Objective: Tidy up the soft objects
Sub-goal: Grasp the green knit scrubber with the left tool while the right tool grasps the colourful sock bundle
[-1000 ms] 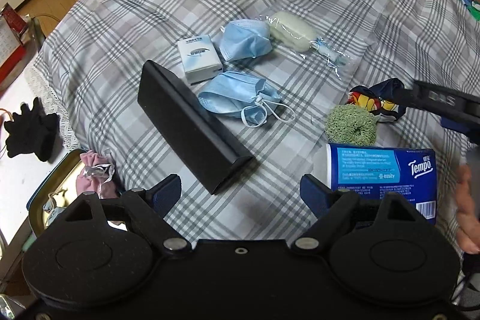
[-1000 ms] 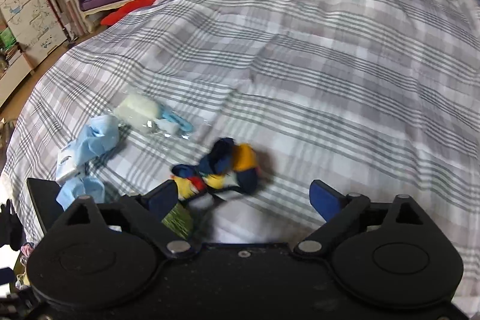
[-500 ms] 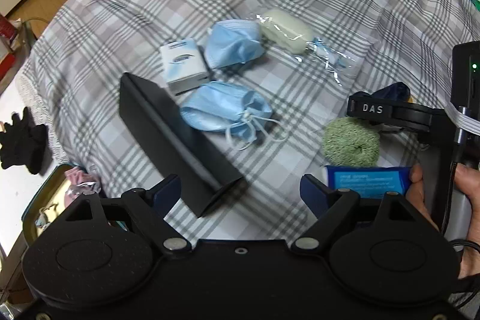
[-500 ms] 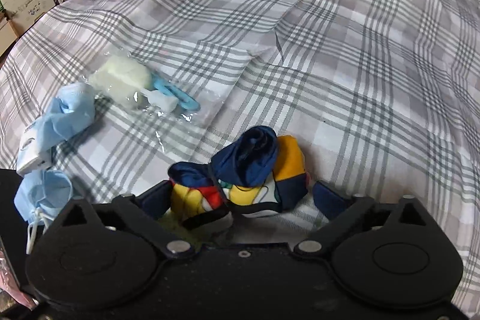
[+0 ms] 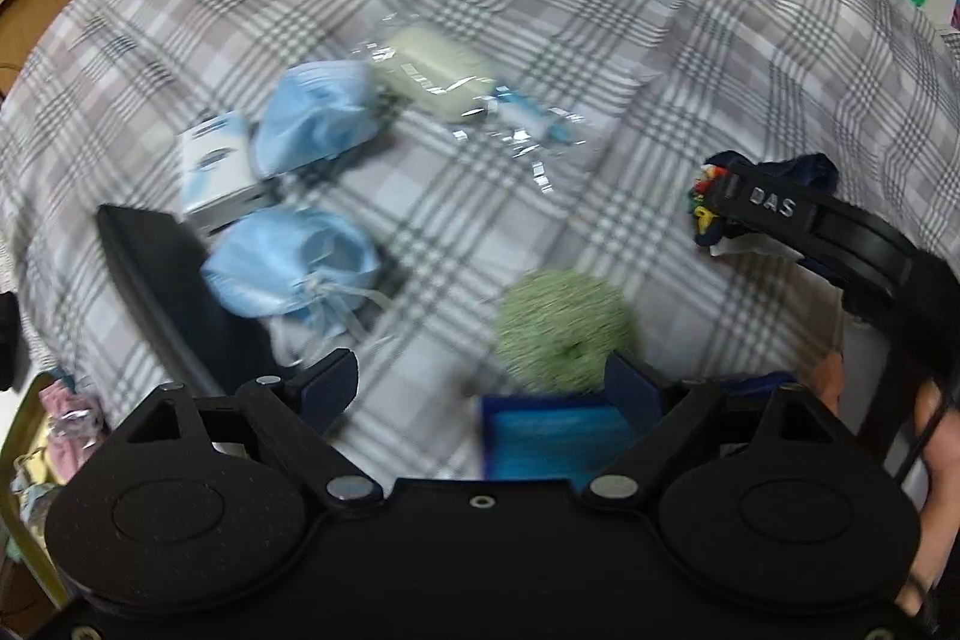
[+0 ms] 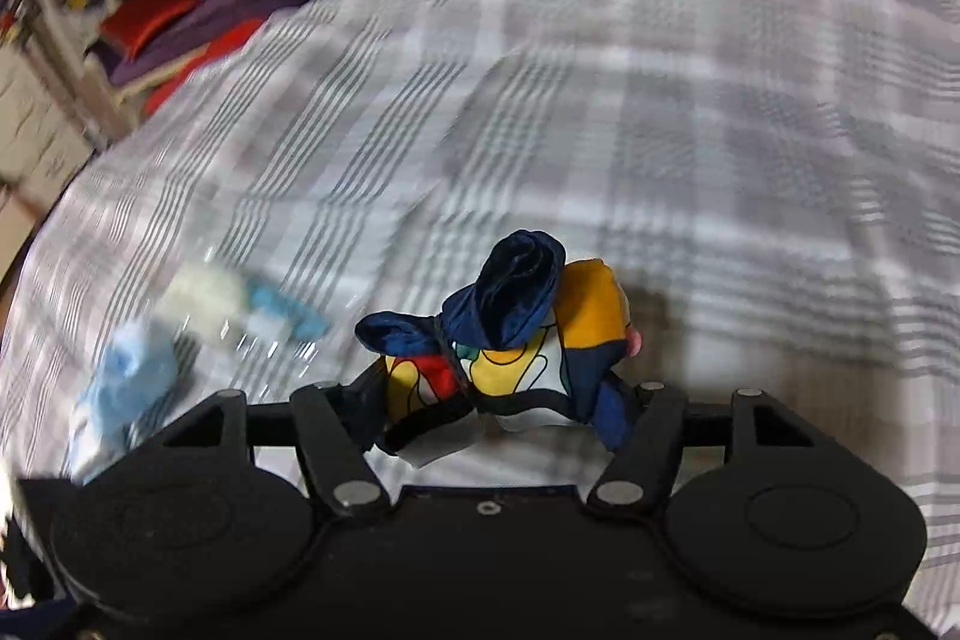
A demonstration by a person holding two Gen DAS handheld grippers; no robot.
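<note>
my right gripper [image 6: 498, 400] is clamped on the multicoloured sock bundle [image 6: 516, 328], apparently lifted just off the plaid bedspread [image 6: 660, 130]. my left gripper [image 5: 480, 382] hangs spread wide near the green scrubby ball [image 5: 561, 334]. with both views blurred, the pinch could slip.

Only legible text: "DAS", raised lettering on the black arm of the right gripper [image 5: 708, 196], seen from the left wrist. Print on the white tissue pack [image 5: 213, 172] and blue tissue pack [image 5: 540, 436] is too blurred to read.
</note>
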